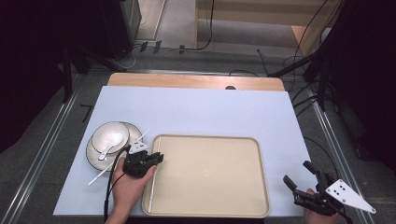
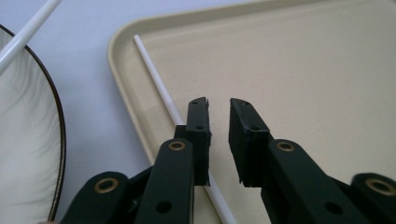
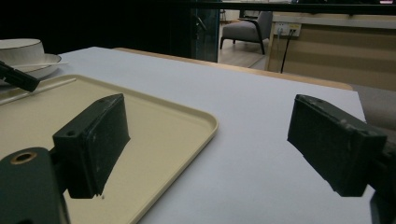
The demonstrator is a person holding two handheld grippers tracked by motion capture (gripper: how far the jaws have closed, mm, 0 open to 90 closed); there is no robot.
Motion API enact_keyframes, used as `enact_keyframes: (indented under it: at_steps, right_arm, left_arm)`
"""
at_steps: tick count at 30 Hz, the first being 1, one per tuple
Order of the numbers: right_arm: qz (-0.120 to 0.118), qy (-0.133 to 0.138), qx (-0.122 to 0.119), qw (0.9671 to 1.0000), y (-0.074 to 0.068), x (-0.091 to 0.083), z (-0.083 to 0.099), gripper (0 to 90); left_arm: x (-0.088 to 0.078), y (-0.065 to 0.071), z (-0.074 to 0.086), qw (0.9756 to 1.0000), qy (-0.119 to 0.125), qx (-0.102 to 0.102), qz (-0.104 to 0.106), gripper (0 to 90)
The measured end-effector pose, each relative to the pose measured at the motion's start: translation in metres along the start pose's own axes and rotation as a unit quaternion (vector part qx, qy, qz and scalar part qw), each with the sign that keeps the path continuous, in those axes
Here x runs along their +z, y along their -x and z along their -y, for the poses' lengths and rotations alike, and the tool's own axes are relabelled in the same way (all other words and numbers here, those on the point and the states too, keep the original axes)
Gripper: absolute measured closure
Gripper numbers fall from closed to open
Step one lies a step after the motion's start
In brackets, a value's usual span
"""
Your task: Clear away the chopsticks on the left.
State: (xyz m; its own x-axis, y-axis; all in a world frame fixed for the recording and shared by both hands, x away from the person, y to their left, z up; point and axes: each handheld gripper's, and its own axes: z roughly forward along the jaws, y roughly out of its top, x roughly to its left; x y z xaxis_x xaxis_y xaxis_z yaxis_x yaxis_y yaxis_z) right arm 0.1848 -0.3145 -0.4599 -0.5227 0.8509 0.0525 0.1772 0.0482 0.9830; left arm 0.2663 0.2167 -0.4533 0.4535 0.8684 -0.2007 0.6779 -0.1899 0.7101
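Note:
A white chopstick [image 1: 153, 184] lies inside the beige tray [image 1: 210, 177] along its left rim. My left gripper [image 1: 156, 157] hovers over that rim. In the left gripper view its jaws [image 2: 218, 102] stand a narrow gap apart with nothing between them. The chopstick [image 2: 156, 79] runs under the left jaw, flat on the tray [image 2: 303, 70]. A second white chopstick [image 1: 100, 175] rests slanted on the plate [image 1: 93, 157] and the table. My right gripper [image 1: 296, 171] is wide open near the table's front right corner, beside the tray [image 3: 154, 121].
A white bowl [image 1: 108, 133] with a white spoon [image 1: 112, 142] sits on the dark-rimmed plate left of the tray. The plate's rim [image 2: 58, 121] lies close to the left gripper. A pale blue mat [image 1: 196, 107] covers the table. Cables and dark stands surround it.

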Motion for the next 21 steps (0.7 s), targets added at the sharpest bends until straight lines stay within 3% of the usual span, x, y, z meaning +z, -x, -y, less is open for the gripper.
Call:
enact_keyframes:
  at_steps: [6,8,15,21]
  right_arm:
    - [0.0,-0.001,0.002,1.0,0.001,0.0,0.0,12.9]
    - [-0.001,-0.001,0.0,1.0,0.0,0.0,0.0,12.9]
    - [-0.002,0.0,-0.001,1.0,0.0,0.0,0.0,12.9]
    - [-0.002,0.0,-0.001,1.0,-0.001,0.001,0.0,12.9]
  left_arm:
    - [-0.012,-0.001,0.0,0.9997,0.012,0.001,0.02,72.7]
    - [-0.02,-0.002,0.0,0.9995,0.011,0.012,0.028,72.6]
    - [-0.037,-0.006,0.003,0.9994,0.015,0.022,0.021,72.3]
    - [-0.054,-0.018,0.011,0.9995,0.006,0.03,0.011,74.0]
